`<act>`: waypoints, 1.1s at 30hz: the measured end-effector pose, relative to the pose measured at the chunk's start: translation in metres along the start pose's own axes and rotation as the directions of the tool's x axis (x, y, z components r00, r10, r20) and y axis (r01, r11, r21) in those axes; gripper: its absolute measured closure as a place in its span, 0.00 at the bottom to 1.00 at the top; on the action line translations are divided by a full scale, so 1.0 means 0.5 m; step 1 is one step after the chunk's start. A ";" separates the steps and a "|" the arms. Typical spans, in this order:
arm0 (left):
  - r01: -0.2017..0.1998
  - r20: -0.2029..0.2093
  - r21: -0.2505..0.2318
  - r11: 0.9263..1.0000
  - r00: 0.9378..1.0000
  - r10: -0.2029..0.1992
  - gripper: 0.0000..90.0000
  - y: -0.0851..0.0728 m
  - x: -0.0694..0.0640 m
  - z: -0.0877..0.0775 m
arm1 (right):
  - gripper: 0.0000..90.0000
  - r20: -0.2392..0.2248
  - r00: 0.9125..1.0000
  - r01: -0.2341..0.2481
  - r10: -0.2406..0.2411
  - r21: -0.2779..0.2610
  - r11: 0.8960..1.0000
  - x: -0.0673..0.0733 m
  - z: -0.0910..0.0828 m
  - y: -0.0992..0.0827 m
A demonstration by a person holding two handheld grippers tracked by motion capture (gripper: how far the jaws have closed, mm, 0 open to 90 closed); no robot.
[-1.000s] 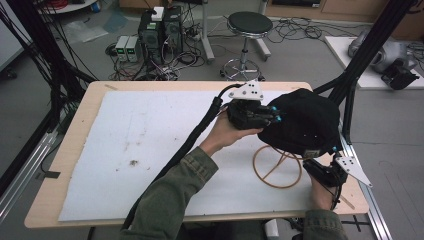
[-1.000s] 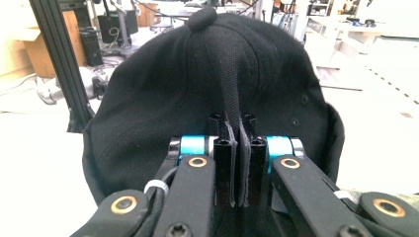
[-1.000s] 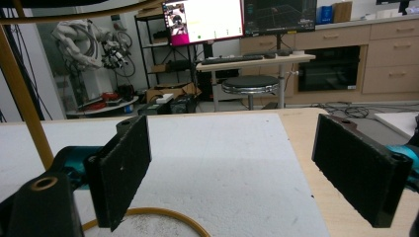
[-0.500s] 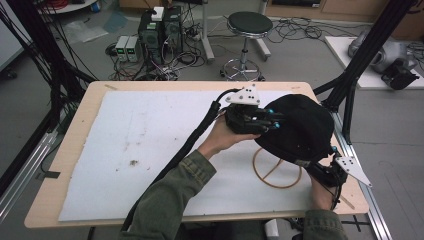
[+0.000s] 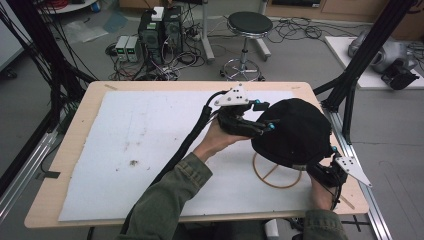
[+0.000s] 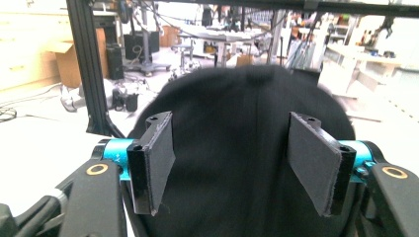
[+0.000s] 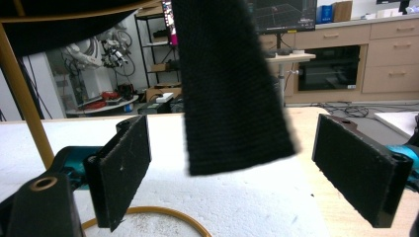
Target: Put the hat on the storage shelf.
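A black cap (image 5: pixel 292 132) sits on a gold wire stand (image 5: pixel 277 175) at the table's right side. My left gripper (image 5: pixel 264 116) is at the cap's left flank, level and pointing at it. Its jaws have just been opening; in the left gripper view the left gripper (image 6: pixel 232 163) has both pads spread with the cap (image 6: pixel 237 148) between and behind them, unpressed. My right gripper (image 5: pixel 320 167) is under the cap's near right rim. In the right gripper view the right gripper (image 7: pixel 247 168) stands open, and the cap's black strap (image 7: pixel 232 89) hangs free between its pads.
A white foam sheet (image 5: pixel 150 145) covers the wooden table (image 5: pixel 65 165), with wide bare room to the left. The stand's gold ring (image 7: pixel 163 215) lies on the sheet. A black frame post (image 5: pixel 360 65) rises by the table's far right corner. A stool (image 5: pixel 248 30) stands behind.
The left gripper's jaws, pinched on the cap's left side before, now stand apart. The cap has settled slightly on the stand. The right gripper has not moved.
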State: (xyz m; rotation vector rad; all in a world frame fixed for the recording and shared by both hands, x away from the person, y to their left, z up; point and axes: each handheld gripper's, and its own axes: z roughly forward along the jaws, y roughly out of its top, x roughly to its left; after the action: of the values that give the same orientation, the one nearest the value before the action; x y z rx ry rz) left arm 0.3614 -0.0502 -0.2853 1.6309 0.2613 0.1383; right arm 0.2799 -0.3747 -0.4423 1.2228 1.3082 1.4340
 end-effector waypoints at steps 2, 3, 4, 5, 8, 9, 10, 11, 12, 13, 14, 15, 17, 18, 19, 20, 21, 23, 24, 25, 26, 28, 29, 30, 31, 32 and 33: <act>-0.001 -0.009 -0.008 1.000 1.000 0.001 0.38 0.002 0.001 -0.008 | 0.16 0.001 1.000 -0.004 0.004 0.002 1.000 0.001 0.000 0.000; -0.003 -0.014 -0.010 1.000 1.000 0.003 0.38 0.003 0.000 -0.013 | 0.16 0.001 1.000 -0.006 0.006 0.001 1.000 0.001 0.000 0.000; -0.010 -0.021 -0.012 1.000 1.000 0.010 0.37 0.004 0.001 -0.019 | 0.16 0.001 1.000 -0.006 0.006 0.001 1.000 0.001 0.000 0.000; -0.012 -0.031 -0.017 1.000 0.999 0.012 0.36 0.004 0.000 -0.024 | 0.16 0.001 1.000 -0.005 0.005 0.001 1.000 0.001 0.000 0.000; -0.029 -0.067 -0.022 0.999 0.997 0.028 0.34 0.007 0.001 -0.044 | 0.16 0.002 1.000 -0.001 0.001 0.001 1.000 0.000 -0.001 0.000; -0.040 -0.085 -0.024 0.999 0.996 0.038 0.33 0.007 0.001 -0.053 | 0.16 0.002 1.000 -0.001 0.001 0.001 1.000 0.000 -0.001 0.000; -0.049 -0.102 -0.027 0.998 0.994 0.046 0.32 0.008 0.001 -0.063 | 0.16 0.002 1.000 -0.003 0.003 0.001 1.000 0.001 -0.001 0.000; -0.057 -0.117 -0.029 0.998 0.992 0.053 0.31 0.008 0.003 -0.073 | 0.16 0.002 1.000 -0.001 0.001 0.001 1.000 0.001 -0.001 0.000; -0.059 -0.135 -0.030 0.998 0.989 0.054 0.31 0.009 0.004 -0.085 | 0.16 0.003 1.000 -0.001 0.001 0.001 1.000 0.001 -0.001 0.000; -0.056 -0.150 -0.033 0.998 0.987 0.051 0.31 0.010 0.007 -0.096 | 0.16 0.004 1.000 -0.004 0.004 0.002 1.000 0.001 -0.001 0.000; -0.056 -0.168 -0.035 0.998 0.985 0.050 0.31 0.011 0.010 -0.108 | 0.16 0.003 1.000 -0.003 0.003 0.002 1.000 0.000 -0.001 0.000; -0.061 -0.191 -0.035 0.998 0.980 0.053 0.30 0.012 0.012 -0.120 | 0.16 0.005 1.000 -0.005 0.005 0.005 1.000 0.000 -0.001 0.000; -0.074 -0.244 -0.033 0.997 0.968 0.064 0.28 0.013 0.014 -0.147 | 0.16 0.008 1.000 -0.001 0.001 0.001 1.000 0.000 -0.002 0.001; -0.080 -0.267 -0.038 0.996 0.961 0.067 0.27 0.012 0.015 -0.161 | 0.16 0.008 1.000 -0.006 0.006 -0.001 1.000 0.000 -0.002 0.001; -0.088 -0.290 -0.043 0.995 0.954 0.072 0.27 0.011 0.017 -0.175 | 0.16 0.008 1.000 -0.010 0.010 0.002 1.000 0.001 -0.002 0.001; -0.097 -0.313 -0.048 0.994 0.947 0.077 0.26 0.008 0.018 -0.189 | 0.16 0.008 1.000 -0.003 0.003 0.000 1.000 0.000 -0.001 0.001; -0.103 -0.335 -0.051 0.993 0.939 0.080 0.26 0.004 0.019 -0.203 | 0.16 0.008 1.000 -0.013 0.013 0.006 1.000 0.001 -0.002 0.000; -0.114 -0.377 -0.059 0.992 0.922 0.083 0.26 -0.005 0.023 -0.231 | 0.16 0.009 1.000 -0.002 0.002 0.000 1.000 0.000 -0.001 0.001; -0.112 -0.393 -0.066 0.992 0.916 0.077 0.26 -0.011 0.026 -0.244 | 0.16 0.009 1.000 -0.006 0.006 -0.001 1.000 0.001 -0.002 0.001; -0.106 -0.411 -0.073 0.992 0.909 0.067 0.26 -0.017 0.027 -0.256 | 0.16 0.010 1.000 -0.006 0.006 -0.003 1.000 0.001 -0.001 0.001; -0.107 -0.426 -0.071 0.992 0.902 0.067 0.26 -0.022 0.029 -0.269 | 0.16 0.009 1.000 -0.005 0.005 0.000 1.000 0.001 -0.001 0.001; -0.104 -0.453 -0.076 0.992 0.890 0.058 0.26 -0.034 0.033 -0.290 | 0.16 0.007 1.000 -0.006 0.006 0.002 1.000 0.001 -0.001 0.001; -0.099 -0.462 -0.080 0.992 0.885 0.051 0.26 -0.039 0.033 -0.300 | 0.16 0.005 1.000 -0.004 0.004 0.001 1.000 0.001 0.000 0.001; -0.098 -0.472 -0.081 0.992 0.881 0.049 0.26 -0.044 0.034 -0.308 | 0.16 0.008 1.000 -0.009 0.009 -0.002 1.000 0.002 0.000 0.001; -0.101 -0.481 -0.076 0.992 0.875 0.052 0.26 -0.047 0.035 -0.317 | 0.16 0.010 1.000 -0.007 0.007 -0.002 1.000 0.002 0.001 0.001; -0.098 -0.490 -0.086 0.991 0.871 0.043 0.26 -0.050 0.035 -0.324 | 0.16 0.010 1.000 -0.010 0.010 0.004 1.000 0.003 0.001 0.001; -0.101 -0.497 -0.083 0.991 0.867 0.046 0.26 -0.052 0.035 -0.331 | 0.16 0.008 1.000 -0.006 0.006 0.003 1.000 0.003 0.001 0.001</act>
State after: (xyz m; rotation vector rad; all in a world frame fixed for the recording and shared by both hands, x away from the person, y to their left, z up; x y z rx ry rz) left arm 0.3353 0.1158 -0.2995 1.4771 0.5743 0.6260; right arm 0.2801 -0.3732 -0.4417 1.2343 1.3026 1.4305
